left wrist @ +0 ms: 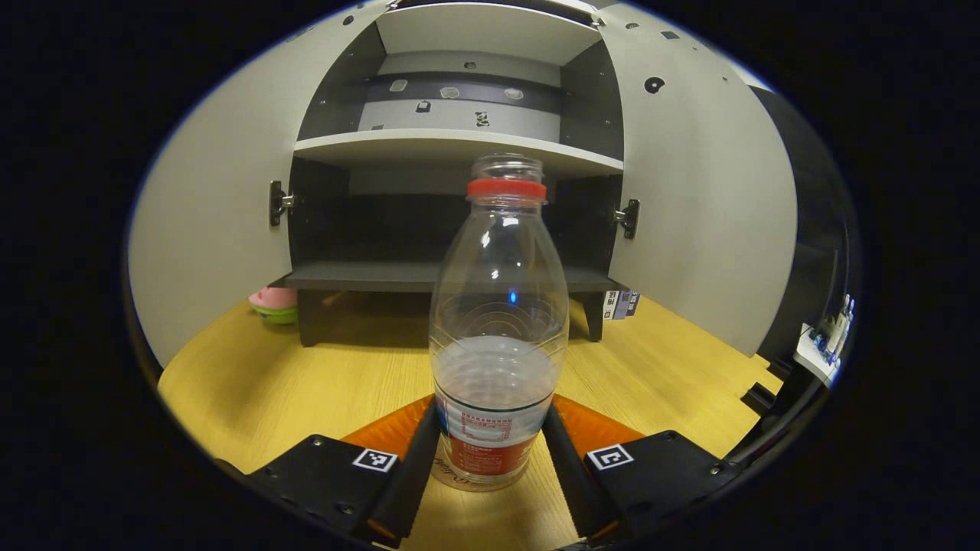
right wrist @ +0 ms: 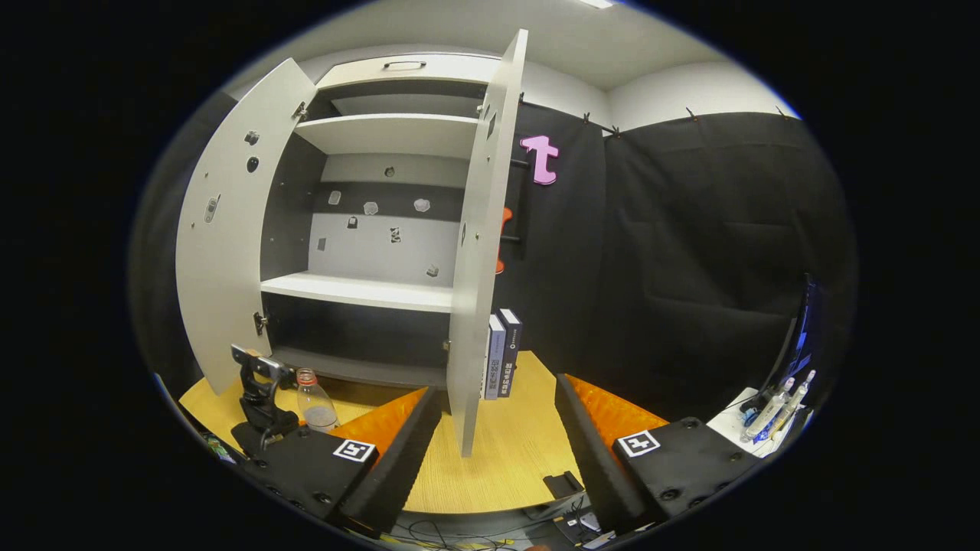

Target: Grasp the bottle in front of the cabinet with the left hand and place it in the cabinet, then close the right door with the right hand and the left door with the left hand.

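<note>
Early stage of the task. In the left gripper view, the clear plastic bottle (left wrist: 498,329), with a red neck ring, no cap visible and a little water in its lower part, stands upright on the wooden desk (left wrist: 253,375) in front of the cabinet (left wrist: 459,145). The left gripper (left wrist: 491,440) has its jaws on either side of the bottle's labelled base, at or very near contact; whether they already press on it cannot be told. The bottle's foot rests on the desk, so lifting has not begun.

The lower compartment, at 12 o'clock beyond the bottle, is open to receive it. The left door (left wrist: 207,222) at 9 o'clock and the right door (left wrist: 697,207) at 3 o'clock both stand wide open.

In the right gripper view, the right gripper (right wrist: 498,440) holds nothing, jaws apart, with the free edge of the right door standing between them, close ahead.

Remaining, by judgement: lift, place inside, release, then close the right door and the left door.
</note>
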`<state>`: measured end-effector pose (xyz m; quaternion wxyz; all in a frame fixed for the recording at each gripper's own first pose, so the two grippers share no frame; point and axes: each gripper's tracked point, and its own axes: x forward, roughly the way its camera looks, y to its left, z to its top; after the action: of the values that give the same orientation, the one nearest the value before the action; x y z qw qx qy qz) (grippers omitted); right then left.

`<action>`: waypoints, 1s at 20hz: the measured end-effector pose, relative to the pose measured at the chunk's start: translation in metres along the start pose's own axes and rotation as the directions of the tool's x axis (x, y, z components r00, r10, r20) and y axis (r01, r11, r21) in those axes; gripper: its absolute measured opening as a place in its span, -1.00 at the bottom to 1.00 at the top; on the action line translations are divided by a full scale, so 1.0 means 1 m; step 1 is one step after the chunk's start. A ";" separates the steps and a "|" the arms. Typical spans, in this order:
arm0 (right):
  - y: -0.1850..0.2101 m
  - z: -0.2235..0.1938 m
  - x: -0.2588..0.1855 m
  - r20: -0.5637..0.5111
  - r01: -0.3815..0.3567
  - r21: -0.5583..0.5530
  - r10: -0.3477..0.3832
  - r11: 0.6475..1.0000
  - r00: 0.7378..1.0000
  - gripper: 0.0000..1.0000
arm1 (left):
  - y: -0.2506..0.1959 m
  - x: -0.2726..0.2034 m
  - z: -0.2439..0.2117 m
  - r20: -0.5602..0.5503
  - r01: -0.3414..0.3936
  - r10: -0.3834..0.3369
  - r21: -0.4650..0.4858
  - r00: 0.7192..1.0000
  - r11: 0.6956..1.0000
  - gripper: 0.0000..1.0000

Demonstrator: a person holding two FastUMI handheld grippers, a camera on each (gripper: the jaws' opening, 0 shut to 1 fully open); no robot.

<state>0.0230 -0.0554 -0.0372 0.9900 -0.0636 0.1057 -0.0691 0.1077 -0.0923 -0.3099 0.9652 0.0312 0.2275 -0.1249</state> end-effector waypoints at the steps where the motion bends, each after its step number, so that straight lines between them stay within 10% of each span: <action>1: 0.001 0.002 0.002 0.007 -0.005 0.004 0.005 1.000 1.000 0.97 | 0.001 -0.004 0.012 0.006 0.001 -0.001 -0.003 1.000 1.000 0.51; 20: 0.006 0.007 0.016 0.060 -0.084 0.082 0.079 0.993 0.995 0.97 | 0.009 -0.052 0.274 0.111 0.114 -0.113 -0.004 0.987 0.993 0.51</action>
<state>0.0403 -0.0510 -0.0347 0.9964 -0.0194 0.0769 -0.0312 0.1831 -0.1035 -0.0417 0.9678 0.0065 0.1759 -0.1802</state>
